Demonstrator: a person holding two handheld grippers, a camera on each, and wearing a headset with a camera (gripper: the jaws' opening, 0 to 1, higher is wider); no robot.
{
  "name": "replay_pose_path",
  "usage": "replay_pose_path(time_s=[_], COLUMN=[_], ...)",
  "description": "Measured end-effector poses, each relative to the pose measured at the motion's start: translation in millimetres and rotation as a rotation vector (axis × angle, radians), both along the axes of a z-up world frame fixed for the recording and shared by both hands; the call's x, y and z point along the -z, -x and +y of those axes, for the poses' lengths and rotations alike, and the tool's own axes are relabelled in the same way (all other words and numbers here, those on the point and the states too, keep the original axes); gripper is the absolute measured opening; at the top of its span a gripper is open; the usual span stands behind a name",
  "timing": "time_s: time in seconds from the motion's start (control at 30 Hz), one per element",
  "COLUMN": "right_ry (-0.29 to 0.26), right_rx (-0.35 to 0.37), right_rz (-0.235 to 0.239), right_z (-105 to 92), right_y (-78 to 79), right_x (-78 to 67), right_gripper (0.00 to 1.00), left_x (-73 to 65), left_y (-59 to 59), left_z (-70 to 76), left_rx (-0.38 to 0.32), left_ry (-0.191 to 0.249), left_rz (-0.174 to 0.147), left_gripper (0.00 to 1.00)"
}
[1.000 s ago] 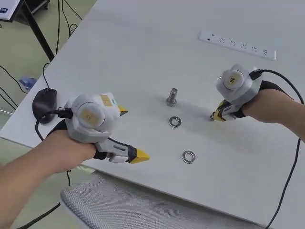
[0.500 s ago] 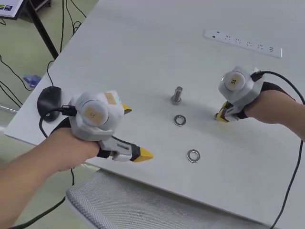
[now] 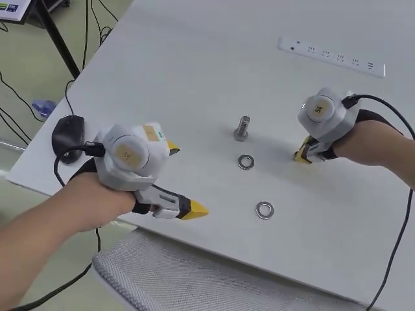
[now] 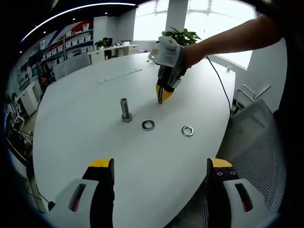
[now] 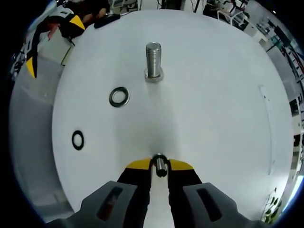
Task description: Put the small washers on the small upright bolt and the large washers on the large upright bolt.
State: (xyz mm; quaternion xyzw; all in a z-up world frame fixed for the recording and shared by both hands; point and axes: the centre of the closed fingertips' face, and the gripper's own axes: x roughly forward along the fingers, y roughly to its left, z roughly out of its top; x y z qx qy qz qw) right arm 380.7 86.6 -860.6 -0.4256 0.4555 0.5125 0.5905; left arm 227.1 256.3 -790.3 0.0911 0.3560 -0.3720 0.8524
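Note:
A large steel bolt (image 3: 242, 127) stands upright on the white table (image 3: 194, 78). Two washers lie in front of it, one (image 3: 246, 161) close to the bolt and one (image 3: 264, 210) nearer the table's front edge. My right gripper (image 3: 303, 156) rests with its tips on the table to the right of the bolt. It is shut on a small bolt (image 5: 160, 166) held upright between the yellow fingertips. My left gripper (image 3: 184, 179) hovers at the front left, open and holding nothing. From it I see the large bolt (image 4: 125, 110), both washers (image 4: 148, 125) (image 4: 187, 130) and the right gripper (image 4: 163, 97).
A white power strip (image 3: 332, 57) lies at the far right of the table. A black mouse (image 3: 67, 133) sits at the left edge. A grey mesh chair (image 3: 194, 278) stands against the front edge. Cables hang off the table's left side.
The head camera has shifted slightly. Neither the grippers nor the parts on the table have visibly moved.

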Motion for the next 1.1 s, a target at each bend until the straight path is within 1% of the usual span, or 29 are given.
replay_pose_path(time_s=[0.17,0.27,0.33,0.4,0.57,0.63,0.77,0.9,1.03,1.1], right_ry=[0.000,-0.010,-0.004,-0.011,-0.018,-0.018,-0.023,-0.032,-0.055,-0.072], right_rx=[0.000,0.008,-0.003,0.004,0.008,0.007,0.010,0.003,-0.016,-0.032], right_rz=[-0.002,0.010,0.003,0.004,0.015,0.012,0.009,0.003,-0.007,-0.011], right_z=[0.2,1.2,0.7,1.5,1.5,1.3,0.9,2.0,7.2,11.4], right_y=[0.3,2.0,0.3,-1.9,-0.4,-0.9,-1.3,0.2,0.3,3.4], right_x=[-1.2,-1.1,-0.5,-0.3,-1.9,-3.1,-6.9,-13.4,-20.5,-25.3], right_gripper=[0.14,0.19,0.19,0.19,0.22,0.22,0.22,0.23,0.23,0.24], left_x=[-0.5,-0.7,-0.4,-0.4,-0.2,-0.3,-0.8,-2.8,-5.5,-7.0], left_y=[0.5,0.8,1.5,1.5,1.8,1.8,2.9,3.1,2.1,1.9], left_z=[2.1,2.8,3.0,3.3,3.9,4.3,4.4,3.6,3.3,3.8], left_rx=[-0.002,-0.001,0.001,0.000,0.002,0.001,0.002,0.003,0.005,0.007], left_ry=[-0.001,-0.001,-0.003,-0.004,-0.005,-0.005,-0.007,-0.002,-0.005,-0.008], left_rz=[-0.001,-0.002,0.000,-0.001,-0.001,-0.002,0.000,-0.005,-0.018,-0.020], left_gripper=[0.79,0.79,0.79,0.79,0.79,0.79,0.79,0.79,0.80,0.80])
